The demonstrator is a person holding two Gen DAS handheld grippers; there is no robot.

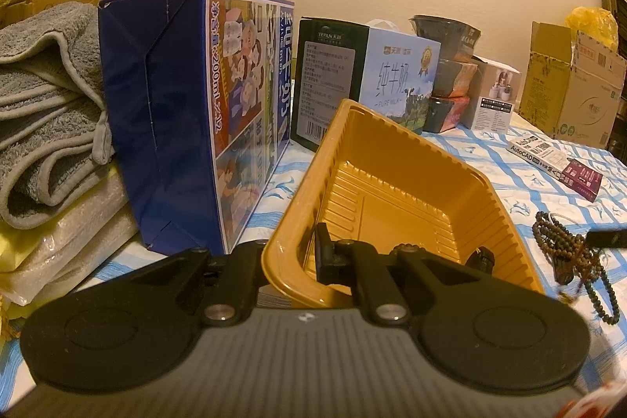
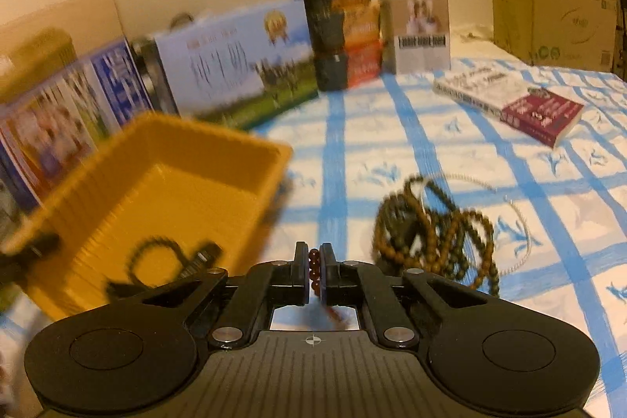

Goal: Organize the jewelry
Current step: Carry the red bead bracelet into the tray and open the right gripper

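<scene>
The left gripper (image 1: pixel 292 253) is clamped on the near rim of the yellow tray (image 1: pixel 392 159), tilting it to receive beads. Right of the tray, the right gripper (image 2: pixel 312 271) pinches a reddish bead string (image 2: pixel 313 267), near the bead pile (image 2: pixel 435 241).

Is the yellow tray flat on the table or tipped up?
Tipped up. The left claw pinches the yellow tray by its near rim, so its far end rises.
</scene>
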